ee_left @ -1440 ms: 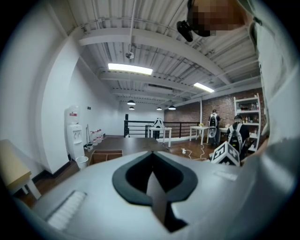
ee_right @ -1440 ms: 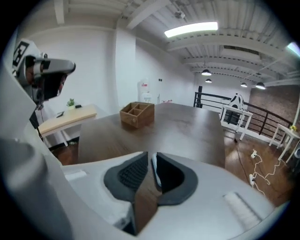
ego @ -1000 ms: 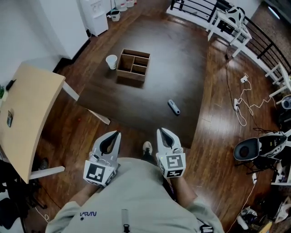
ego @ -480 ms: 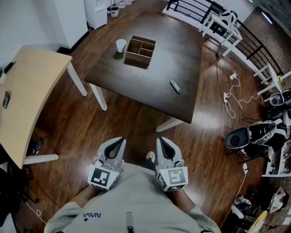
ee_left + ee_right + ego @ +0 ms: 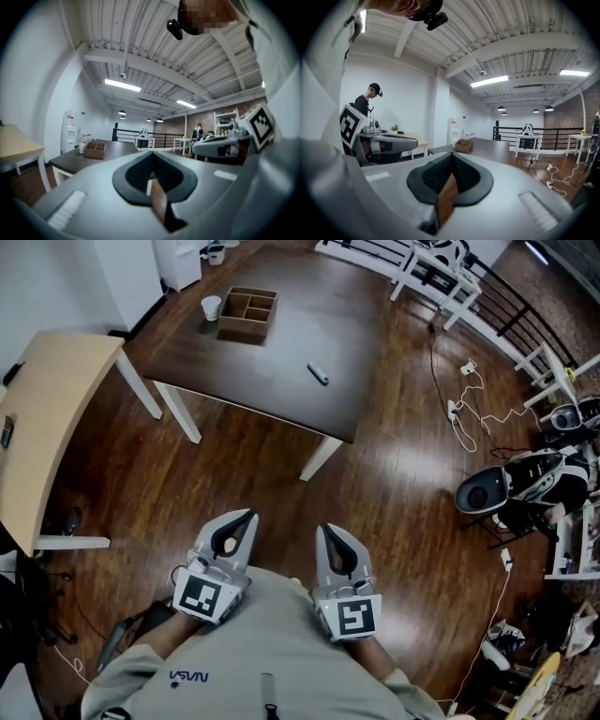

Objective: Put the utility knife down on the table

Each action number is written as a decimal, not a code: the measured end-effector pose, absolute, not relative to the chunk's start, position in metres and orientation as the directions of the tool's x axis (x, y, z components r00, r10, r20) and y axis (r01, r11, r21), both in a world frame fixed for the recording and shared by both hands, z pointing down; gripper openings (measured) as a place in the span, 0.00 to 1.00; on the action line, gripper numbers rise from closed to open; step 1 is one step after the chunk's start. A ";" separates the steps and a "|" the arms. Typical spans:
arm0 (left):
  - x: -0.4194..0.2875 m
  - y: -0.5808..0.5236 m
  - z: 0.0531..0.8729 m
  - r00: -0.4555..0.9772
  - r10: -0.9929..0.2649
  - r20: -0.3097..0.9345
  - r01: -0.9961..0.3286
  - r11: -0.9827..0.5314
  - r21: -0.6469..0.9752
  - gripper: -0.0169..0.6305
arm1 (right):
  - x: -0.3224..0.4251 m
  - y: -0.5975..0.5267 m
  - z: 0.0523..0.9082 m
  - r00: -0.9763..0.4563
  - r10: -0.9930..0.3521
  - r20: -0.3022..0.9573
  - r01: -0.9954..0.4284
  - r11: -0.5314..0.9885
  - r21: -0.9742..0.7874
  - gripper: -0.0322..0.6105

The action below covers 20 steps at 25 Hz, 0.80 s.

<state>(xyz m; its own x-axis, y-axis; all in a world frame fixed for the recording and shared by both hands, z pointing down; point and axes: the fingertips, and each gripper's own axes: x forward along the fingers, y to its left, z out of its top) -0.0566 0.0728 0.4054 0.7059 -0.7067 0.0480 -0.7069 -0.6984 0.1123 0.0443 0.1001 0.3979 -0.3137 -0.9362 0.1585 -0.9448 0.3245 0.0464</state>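
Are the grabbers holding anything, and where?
Nothing: left gripper and right gripper are shut, empty; the grey utility knife lies on the dark wooden table.

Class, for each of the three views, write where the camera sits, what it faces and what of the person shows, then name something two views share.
Head view: on the person's head, facing steeply down at floor and dark table; shows shirt, left hand-held gripper, right hand-held gripper.
Left gripper view: rides the left one, facing level along its shut jaws; the right one shows beside.
Right gripper view: rides the right one, likewise; the left one shows beside.
Shared: all show the wooden box.
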 end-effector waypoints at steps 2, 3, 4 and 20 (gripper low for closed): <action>-0.023 0.102 0.407 0.740 -0.671 0.050 -0.672 -0.732 0.115 0.03 | 0.061 0.123 0.399 -0.320 -0.935 0.151 -0.944 0.329 0.033 0.05; -0.011 0.115 0.408 0.753 -0.655 0.059 -0.657 -0.746 0.112 0.03 | 0.068 0.134 0.401 -0.325 -0.934 0.147 -0.943 0.332 0.026 0.05; -0.005 0.125 0.410 0.759 -0.647 0.073 -0.651 -0.752 0.107 0.03 | 0.072 0.143 0.404 -0.328 -0.934 0.142 -0.943 0.333 0.016 0.05; 0.035 0.192 0.420 0.701 -0.704 0.111 -0.713 -0.695 0.093 0.03 | 0.115 0.217 0.407 -0.378 -0.920 0.100 -0.926 0.378 -0.014 0.05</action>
<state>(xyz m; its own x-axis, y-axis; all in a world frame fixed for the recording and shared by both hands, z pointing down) 0.0350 0.1923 0.4199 0.7010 -0.7044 0.1112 -0.7130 -0.6950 0.0926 0.1149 0.2170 0.4069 -0.3779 -0.9205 0.0996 -0.9255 0.3784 -0.0142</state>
